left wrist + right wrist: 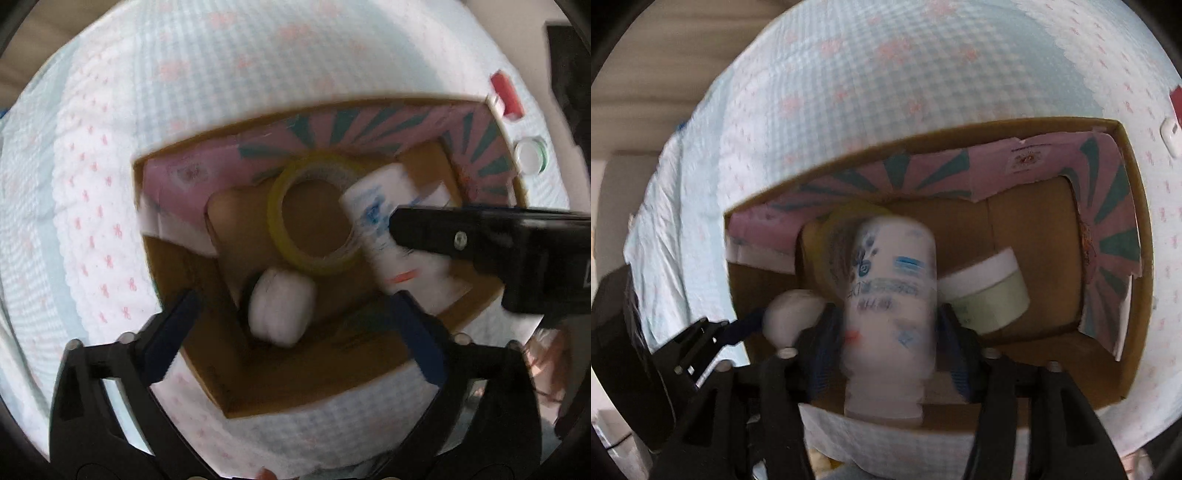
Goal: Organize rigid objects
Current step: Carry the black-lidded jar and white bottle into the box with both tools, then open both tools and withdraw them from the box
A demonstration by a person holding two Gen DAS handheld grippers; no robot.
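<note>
A cardboard box (295, 384) with pink and teal lining lies open on the cloth; it also shows in the right wrist view (1108, 376). Inside are a yellow tape roll (280, 236), a white round object (280, 314) and a pale green jar with a white lid (990, 291). My right gripper (886, 314) is shut on a white bottle (890, 295) with blue print, held over the box. The bottle also shows in the left wrist view (376, 221). My left gripper (295, 314) is open above the white round object, touching nothing.
The box sits on a blue and white checked cloth (258, 55) with pink bows. A red and white item (506, 96) and a clear round lid (532, 155) lie beyond the box's right edge. The left gripper (713, 332) shows at the box's left side.
</note>
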